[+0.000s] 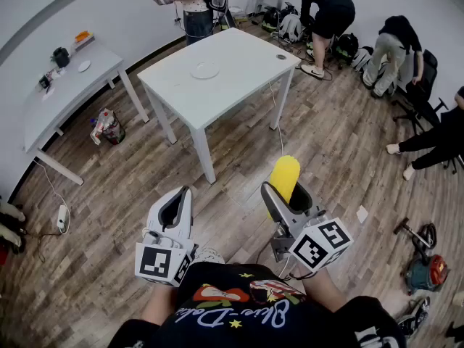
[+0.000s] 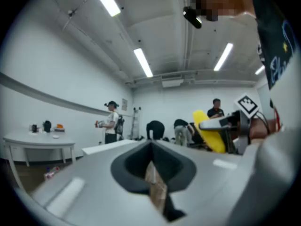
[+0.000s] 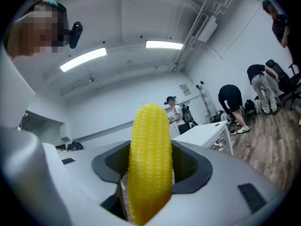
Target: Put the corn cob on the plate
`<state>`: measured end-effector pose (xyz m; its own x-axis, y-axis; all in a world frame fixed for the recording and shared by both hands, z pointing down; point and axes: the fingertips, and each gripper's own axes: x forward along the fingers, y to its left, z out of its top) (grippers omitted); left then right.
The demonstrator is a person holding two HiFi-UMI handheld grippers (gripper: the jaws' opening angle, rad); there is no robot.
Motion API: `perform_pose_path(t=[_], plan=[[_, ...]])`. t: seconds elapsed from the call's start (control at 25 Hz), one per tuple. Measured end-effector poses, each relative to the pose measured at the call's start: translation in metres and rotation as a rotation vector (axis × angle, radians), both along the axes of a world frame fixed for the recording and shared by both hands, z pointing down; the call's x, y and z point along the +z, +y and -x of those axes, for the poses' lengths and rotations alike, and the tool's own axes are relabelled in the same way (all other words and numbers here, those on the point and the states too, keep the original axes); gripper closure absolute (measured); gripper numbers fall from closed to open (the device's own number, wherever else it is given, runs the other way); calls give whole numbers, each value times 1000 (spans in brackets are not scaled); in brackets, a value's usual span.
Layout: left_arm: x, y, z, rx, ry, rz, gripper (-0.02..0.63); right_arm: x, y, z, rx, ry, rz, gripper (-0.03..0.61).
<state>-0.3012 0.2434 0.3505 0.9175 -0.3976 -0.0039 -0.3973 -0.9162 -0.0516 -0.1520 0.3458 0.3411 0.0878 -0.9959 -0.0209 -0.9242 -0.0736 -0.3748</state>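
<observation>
The right gripper [image 1: 288,193] pinches the corn cob [image 1: 284,172] between its 2 jaws, and the yellow cob sticks out forward past their tips. It is held in the air over the wooden floor [image 1: 326,136]. The left gripper [image 1: 178,199] is just beside the right one, not touching it, its 2 jaws pressed together on nothing. The plate [image 1: 205,69] lies on the white table [image 1: 243,53], well apart from both grippers. A person [image 1: 194,6] stands beyond that table.
</observation>
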Motion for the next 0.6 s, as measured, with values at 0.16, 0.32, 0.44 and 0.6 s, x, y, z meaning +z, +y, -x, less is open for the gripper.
perform_pose_path(t=[0.16, 0.32, 0.44, 0.6], plan=[[-3, -26, -11, -34, 9, -10, 623, 5, -20, -17, -6, -12, -3, 333], [2, -64, -33, -51, 12, -8, 623, 9, -53, -38, -4, -11, -1, 333], [3, -96, -63, -28, 25, -2, 624, 10, -80, -62, 23, -28, -9, 333], [-9, -146, -111, 23, 54, -25, 623, 2, -132, -98, 35, -5, -9, 333]])
